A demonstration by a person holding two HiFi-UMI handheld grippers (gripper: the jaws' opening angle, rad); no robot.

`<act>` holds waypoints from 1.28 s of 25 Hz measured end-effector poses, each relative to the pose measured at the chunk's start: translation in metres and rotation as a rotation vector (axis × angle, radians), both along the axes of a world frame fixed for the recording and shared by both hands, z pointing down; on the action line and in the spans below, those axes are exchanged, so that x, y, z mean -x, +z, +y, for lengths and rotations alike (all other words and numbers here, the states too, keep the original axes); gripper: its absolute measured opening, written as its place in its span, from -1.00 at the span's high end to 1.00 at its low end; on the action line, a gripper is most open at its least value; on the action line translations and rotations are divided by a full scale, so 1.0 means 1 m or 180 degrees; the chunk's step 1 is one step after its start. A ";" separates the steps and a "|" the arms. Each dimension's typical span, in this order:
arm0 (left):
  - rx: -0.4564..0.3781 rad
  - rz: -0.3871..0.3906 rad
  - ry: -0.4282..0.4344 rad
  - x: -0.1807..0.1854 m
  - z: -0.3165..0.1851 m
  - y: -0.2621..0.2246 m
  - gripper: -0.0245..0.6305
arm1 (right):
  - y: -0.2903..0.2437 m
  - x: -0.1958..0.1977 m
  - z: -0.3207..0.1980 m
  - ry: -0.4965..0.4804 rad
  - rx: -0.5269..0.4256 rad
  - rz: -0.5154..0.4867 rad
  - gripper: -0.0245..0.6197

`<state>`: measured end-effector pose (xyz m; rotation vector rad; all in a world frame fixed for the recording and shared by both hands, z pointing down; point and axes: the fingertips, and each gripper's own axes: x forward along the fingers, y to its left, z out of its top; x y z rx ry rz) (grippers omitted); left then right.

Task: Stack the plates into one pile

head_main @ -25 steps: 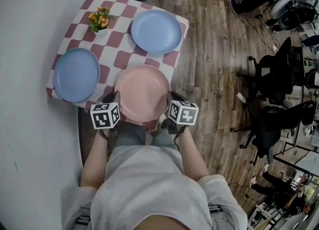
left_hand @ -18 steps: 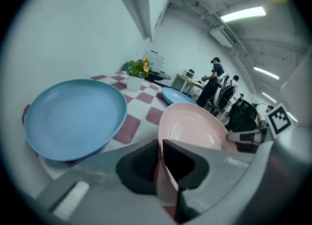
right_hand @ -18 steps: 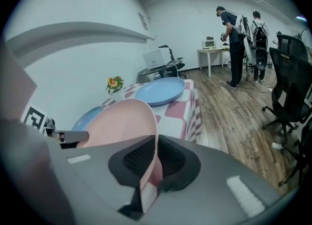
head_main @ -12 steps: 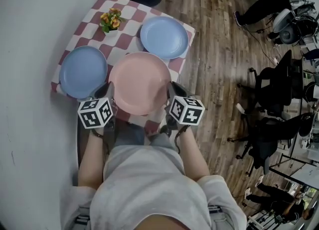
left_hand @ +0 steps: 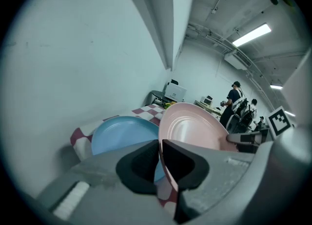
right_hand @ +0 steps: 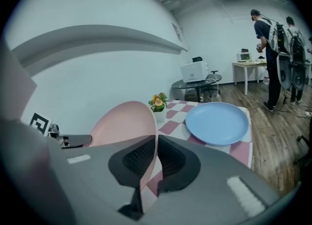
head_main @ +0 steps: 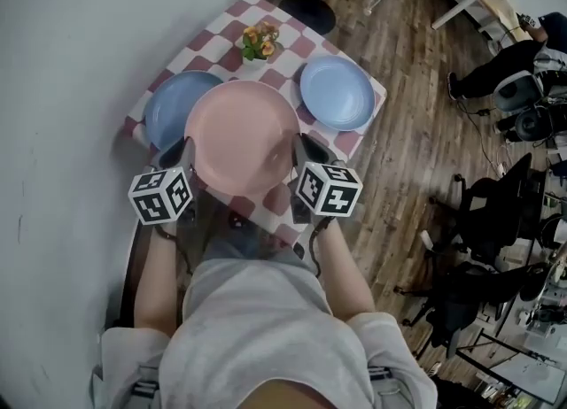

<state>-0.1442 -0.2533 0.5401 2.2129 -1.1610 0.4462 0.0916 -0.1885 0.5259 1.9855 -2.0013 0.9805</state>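
**A:** Hands?

**B:** Both reach out over the checked table. The left gripper and right gripper angle down on opposite sides of the pink plate.

**A:** Jaws?

**B:** The left pair has just closed. Each pair is nearly together, pinching the rim. The plate is held above the table's near side, partly over the left blue plate.

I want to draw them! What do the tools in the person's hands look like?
The left tool and right tool are grey with black pads. Each carries a white cube with black square markers. The person wears a light grey short-sleeved shirt.
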 end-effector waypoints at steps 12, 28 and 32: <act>-0.0005 -0.0034 -0.0457 0.089 -0.037 0.000 0.81 | -0.001 0.083 -0.082 -0.0621 0.0040 -0.0012 0.85; 0.0300 -0.0226 -0.0388 0.105 -0.108 0.042 0.78 | 0.052 0.101 -0.156 -0.0718 0.0486 0.0030 0.84; 0.0381 -0.0280 -0.0366 0.105 -0.112 0.056 0.78 | 0.064 0.102 -0.159 -0.0716 0.0566 0.0039 0.84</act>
